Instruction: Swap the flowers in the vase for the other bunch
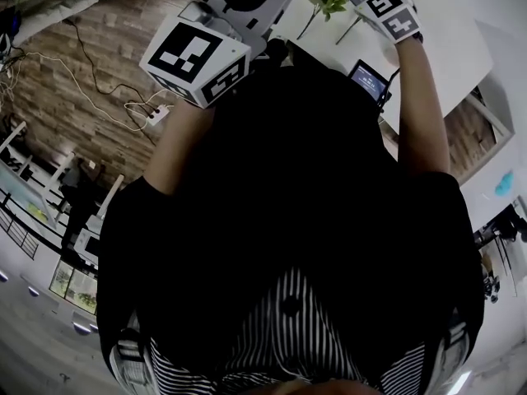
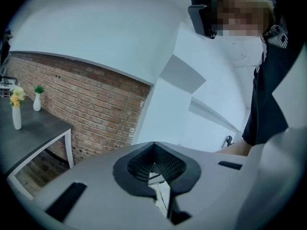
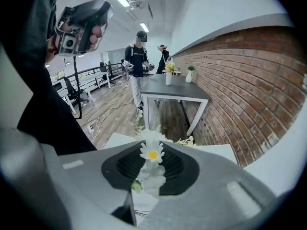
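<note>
Daisies (image 3: 152,154) sit pinched in the right gripper (image 3: 153,146) over the white bench (image 1: 449,31) at the head view's upper right, probably for carrying to or from the vase, unseen here, while the left gripper (image 2: 154,147), clenched on nothing, hangs clear at upper left.

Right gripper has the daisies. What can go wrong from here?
1. The right gripper is shut on the daisy bunch with blooms sitting between the pads, so petals may get crushed or the thin stems may slip.
2. The person's dark top fills the head view and the white table shows only at the top edge, so placement is hard to check.
3. The small screen device at the table edge could be knocked by the right forearm.
</note>
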### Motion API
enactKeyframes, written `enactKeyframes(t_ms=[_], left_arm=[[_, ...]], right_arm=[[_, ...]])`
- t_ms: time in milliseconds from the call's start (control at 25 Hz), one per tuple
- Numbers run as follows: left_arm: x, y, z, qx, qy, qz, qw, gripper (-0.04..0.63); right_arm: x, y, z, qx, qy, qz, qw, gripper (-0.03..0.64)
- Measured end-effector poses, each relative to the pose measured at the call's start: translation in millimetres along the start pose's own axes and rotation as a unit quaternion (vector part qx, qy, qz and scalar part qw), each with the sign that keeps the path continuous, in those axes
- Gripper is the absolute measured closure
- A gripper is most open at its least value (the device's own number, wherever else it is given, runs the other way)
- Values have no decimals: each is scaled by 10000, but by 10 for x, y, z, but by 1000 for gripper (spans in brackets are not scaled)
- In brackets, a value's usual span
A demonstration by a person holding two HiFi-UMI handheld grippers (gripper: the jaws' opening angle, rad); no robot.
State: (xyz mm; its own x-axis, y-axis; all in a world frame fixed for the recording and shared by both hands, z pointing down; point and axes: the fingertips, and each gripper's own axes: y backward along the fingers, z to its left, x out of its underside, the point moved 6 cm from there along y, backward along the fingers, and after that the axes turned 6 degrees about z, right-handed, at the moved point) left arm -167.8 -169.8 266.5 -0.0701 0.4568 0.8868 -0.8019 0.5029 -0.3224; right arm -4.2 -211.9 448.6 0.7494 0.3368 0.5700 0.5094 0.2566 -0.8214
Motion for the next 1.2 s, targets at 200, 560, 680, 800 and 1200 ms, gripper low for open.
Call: enactKeyframes(t_ms=[200,560,680,800,1200], left_arm=[[33,-116,-32,65,31,53,10000,595],[32,-313,-94,276,14,140,9995,595],[34,-372,-120,378,0,174,9991,595],[24,-440,-173,467,-35,199,9987,595],[47,-810,-238,523,-15,338,9981,595]], right_arm=[[125,-163,-72,19,-88,103,9999,505],[246,187,-280,500,-922,-185,9943,434],[470,410,-452,923,-1297,-46,9872,409],[782,567,-561,1205,-1535,405,9799,383],[1683,245,-870,1129,-2576,1229,9517,337]])
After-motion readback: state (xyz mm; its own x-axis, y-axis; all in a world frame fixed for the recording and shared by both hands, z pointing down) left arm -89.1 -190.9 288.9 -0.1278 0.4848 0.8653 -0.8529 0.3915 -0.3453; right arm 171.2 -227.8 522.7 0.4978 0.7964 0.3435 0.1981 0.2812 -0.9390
